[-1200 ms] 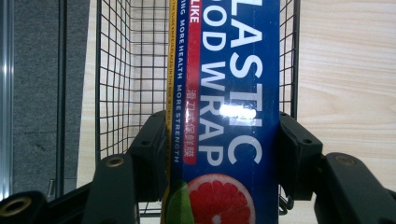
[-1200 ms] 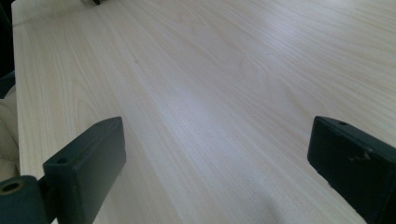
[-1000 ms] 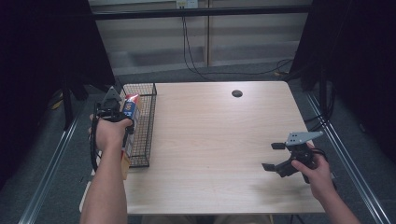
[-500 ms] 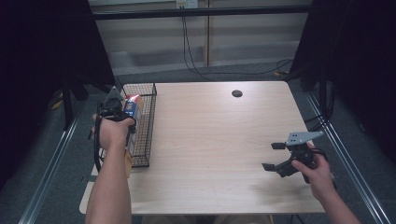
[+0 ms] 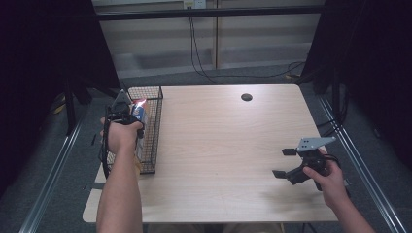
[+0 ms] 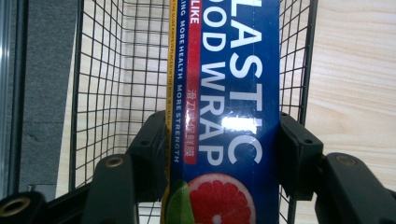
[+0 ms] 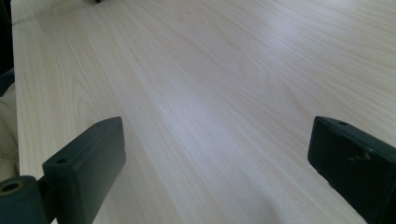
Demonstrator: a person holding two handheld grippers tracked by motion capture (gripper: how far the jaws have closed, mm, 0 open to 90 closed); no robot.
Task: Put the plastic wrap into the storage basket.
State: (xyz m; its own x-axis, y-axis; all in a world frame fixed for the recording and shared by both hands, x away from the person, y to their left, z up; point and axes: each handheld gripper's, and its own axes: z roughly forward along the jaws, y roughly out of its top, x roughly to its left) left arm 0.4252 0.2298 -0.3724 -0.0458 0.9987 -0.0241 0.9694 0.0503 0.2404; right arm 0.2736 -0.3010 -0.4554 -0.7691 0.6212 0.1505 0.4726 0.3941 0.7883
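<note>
A long blue plastic food wrap box (image 6: 233,93) with a grapefruit picture is clamped between the jaws of my left gripper (image 6: 224,154), one black pad (image 6: 299,154) pressed on each long side. The box (image 5: 139,112) hangs over the black wire basket (image 5: 154,127) at the table's left edge, with the basket's mesh floor (image 6: 121,93) beneath it. In the high view my left gripper (image 5: 127,112) sits above the basket's far half. My right gripper (image 5: 283,162) hovers low over the table's near right part, jaws wide apart. Bare wood lies between the right gripper's (image 7: 217,158) jaws.
The light wooden table (image 5: 218,145) has a small dark round cable hole (image 5: 246,97) near its far edge. Metal frame rails (image 5: 53,170) run along both sides of the table. Cables hang by the wall behind.
My left hand and forearm, with the box, have shifted very slightly over the basket. The right hand has stayed put.
</note>
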